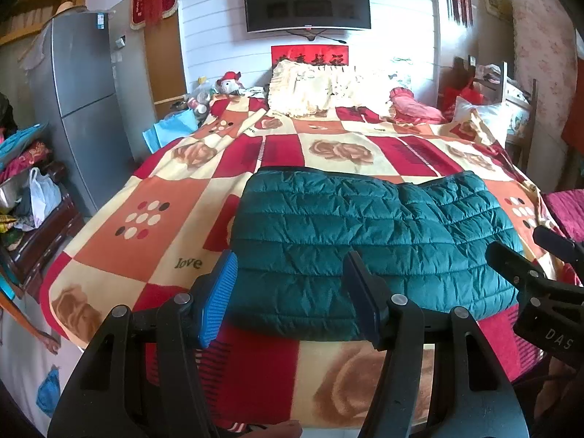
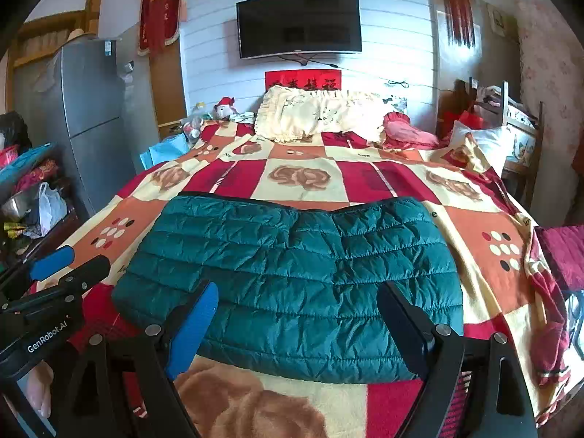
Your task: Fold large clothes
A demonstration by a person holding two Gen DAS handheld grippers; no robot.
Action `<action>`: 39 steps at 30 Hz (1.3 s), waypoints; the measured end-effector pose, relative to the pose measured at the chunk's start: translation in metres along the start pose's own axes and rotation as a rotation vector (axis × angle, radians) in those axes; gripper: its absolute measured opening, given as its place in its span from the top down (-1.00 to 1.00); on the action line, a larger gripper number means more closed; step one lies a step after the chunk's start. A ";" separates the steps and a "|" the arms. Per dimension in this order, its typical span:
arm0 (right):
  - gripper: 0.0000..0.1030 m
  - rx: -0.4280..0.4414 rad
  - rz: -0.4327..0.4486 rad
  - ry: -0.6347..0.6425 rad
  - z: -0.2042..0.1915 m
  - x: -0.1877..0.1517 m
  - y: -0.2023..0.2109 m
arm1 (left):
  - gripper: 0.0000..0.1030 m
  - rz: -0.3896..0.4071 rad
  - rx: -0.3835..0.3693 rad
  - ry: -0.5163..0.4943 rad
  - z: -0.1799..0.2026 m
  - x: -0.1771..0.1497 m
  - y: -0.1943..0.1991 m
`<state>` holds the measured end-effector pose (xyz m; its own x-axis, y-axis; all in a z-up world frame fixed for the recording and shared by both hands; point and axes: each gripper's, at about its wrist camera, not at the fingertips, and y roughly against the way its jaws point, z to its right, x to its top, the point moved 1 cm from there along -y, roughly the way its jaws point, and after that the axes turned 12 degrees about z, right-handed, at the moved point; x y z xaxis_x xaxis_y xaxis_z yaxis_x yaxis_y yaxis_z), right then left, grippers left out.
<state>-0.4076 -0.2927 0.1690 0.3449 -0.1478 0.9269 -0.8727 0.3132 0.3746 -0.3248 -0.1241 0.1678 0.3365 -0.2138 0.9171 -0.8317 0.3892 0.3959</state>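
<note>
A dark green quilted puffer jacket [image 1: 372,241] lies folded into a wide rectangle on the bed blanket [image 1: 153,197]; it also shows in the right wrist view [image 2: 292,281]. My left gripper [image 1: 292,292] is open and empty, held over the jacket's near left edge. My right gripper [image 2: 297,328] is open and empty over the jacket's near edge. The right gripper also shows at the right of the left wrist view [image 1: 536,252], and the left gripper at the left of the right wrist view [image 2: 69,261].
The bed carries a red, orange and cream checked blanket [image 2: 306,179] with cream pillows [image 2: 314,113] at the head. A grey fridge [image 1: 84,109] and a cluttered shelf [image 1: 33,197] stand left. A TV [image 1: 306,0] hangs on the far wall. A chair [image 2: 511,127] stands right.
</note>
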 end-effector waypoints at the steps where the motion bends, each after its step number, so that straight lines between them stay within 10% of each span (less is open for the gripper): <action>1: -0.69 0.002 0.000 0.001 0.000 0.000 0.000 | -0.17 0.000 -0.002 -0.001 0.001 0.000 0.000; 39: -0.69 0.002 -0.020 -0.008 -0.001 -0.007 -0.004 | -0.17 -0.003 -0.011 0.009 0.006 -0.011 -0.001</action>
<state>-0.4060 -0.2916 0.1612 0.3593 -0.1611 0.9192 -0.8666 0.3080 0.3927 -0.3298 -0.1276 0.1570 0.3428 -0.2069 0.9163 -0.8260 0.3983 0.3989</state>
